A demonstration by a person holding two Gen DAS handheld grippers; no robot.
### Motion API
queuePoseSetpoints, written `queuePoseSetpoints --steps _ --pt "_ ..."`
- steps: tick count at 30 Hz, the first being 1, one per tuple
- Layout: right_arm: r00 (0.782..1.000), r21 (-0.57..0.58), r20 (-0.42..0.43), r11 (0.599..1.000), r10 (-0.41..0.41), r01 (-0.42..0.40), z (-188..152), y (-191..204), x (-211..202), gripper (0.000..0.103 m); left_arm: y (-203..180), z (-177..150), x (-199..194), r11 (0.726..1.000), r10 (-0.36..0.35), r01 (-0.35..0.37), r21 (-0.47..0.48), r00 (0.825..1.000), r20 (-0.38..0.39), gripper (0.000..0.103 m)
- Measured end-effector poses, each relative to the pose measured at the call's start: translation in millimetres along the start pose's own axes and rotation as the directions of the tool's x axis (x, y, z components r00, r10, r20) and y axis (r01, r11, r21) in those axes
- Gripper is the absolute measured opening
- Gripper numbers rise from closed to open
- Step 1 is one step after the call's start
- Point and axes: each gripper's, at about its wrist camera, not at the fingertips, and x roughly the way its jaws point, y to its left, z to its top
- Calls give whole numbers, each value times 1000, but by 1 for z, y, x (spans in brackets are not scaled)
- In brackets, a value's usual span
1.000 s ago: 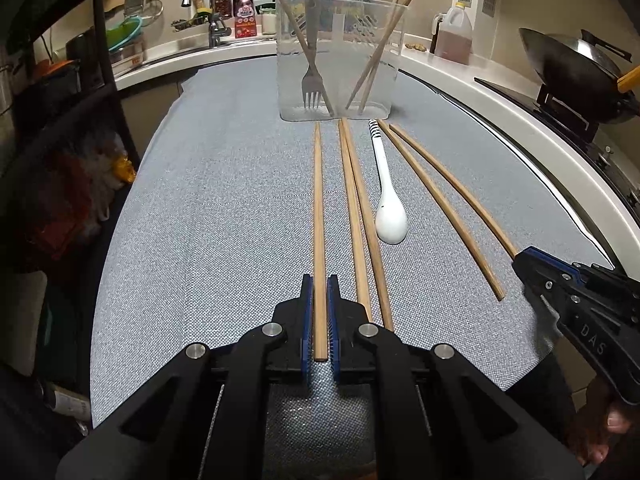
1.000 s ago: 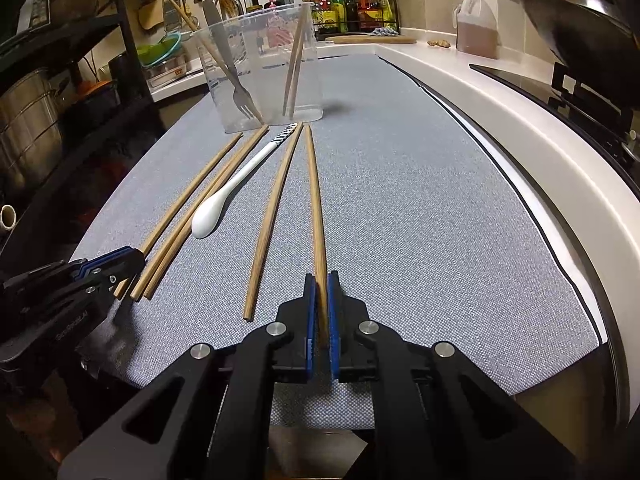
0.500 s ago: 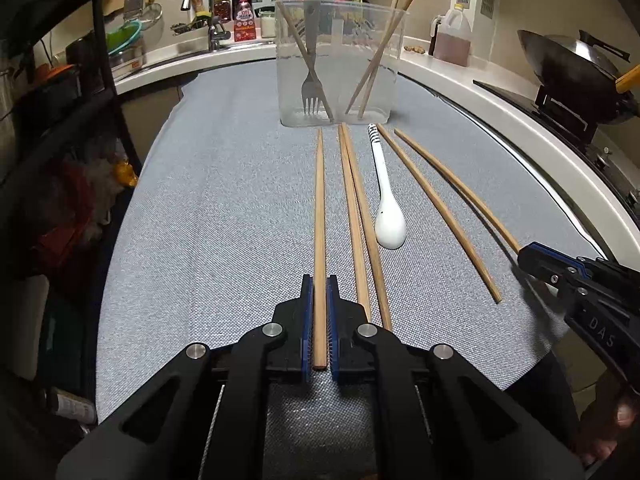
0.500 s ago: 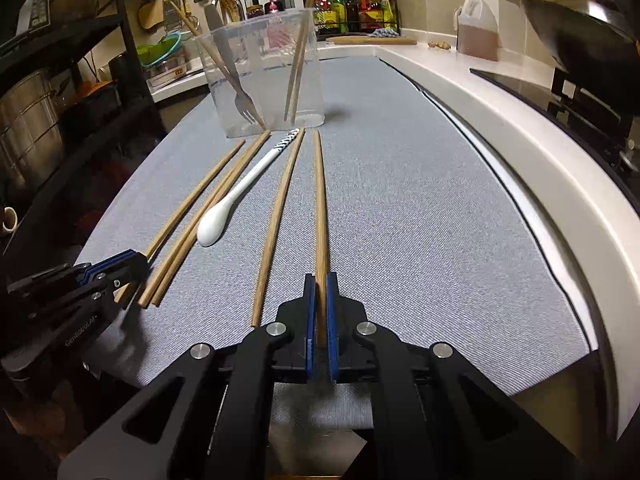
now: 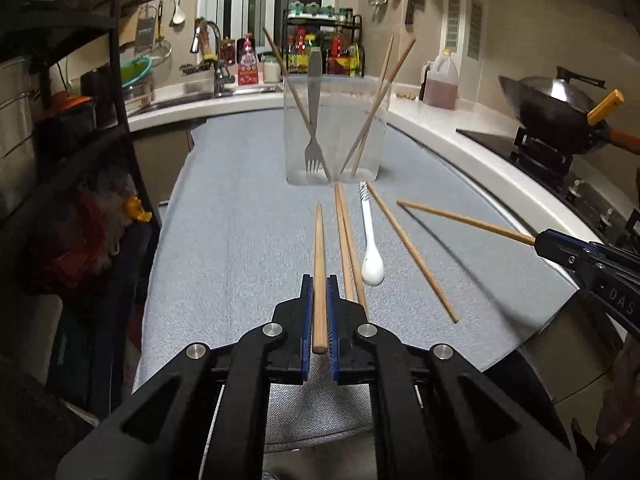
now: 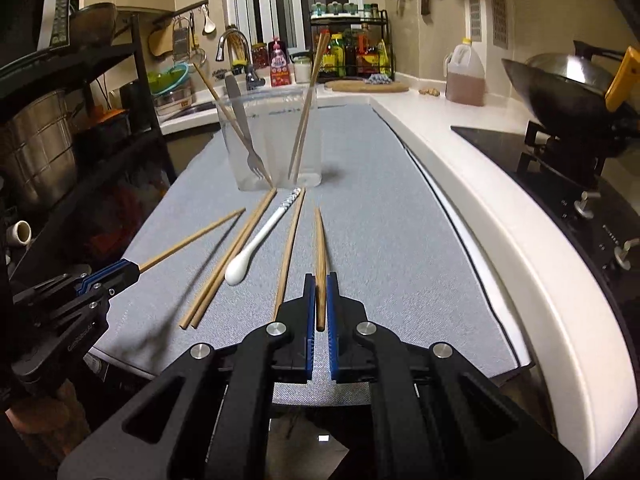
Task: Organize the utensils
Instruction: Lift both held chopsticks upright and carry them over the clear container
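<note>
Clear plastic tub (image 5: 334,132) on grey mat (image 5: 240,240) holding upright fork (image 5: 313,120) and three chopsticks, bases blurred; left gripper (image 5: 319,312) and right gripper (image 6: 320,304) each pinching one chopstick (image 5: 319,264), three more and white spoon (image 5: 371,248) lying before the tub.
</note>
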Motion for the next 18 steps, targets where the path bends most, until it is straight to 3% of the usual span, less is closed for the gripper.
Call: queuePoseSetpoints --steps 18 --pt "990 -9 140 1000 11 -10 50 -5 -44 5 5 33 -39 999 -44 46 -13 991 127 7"
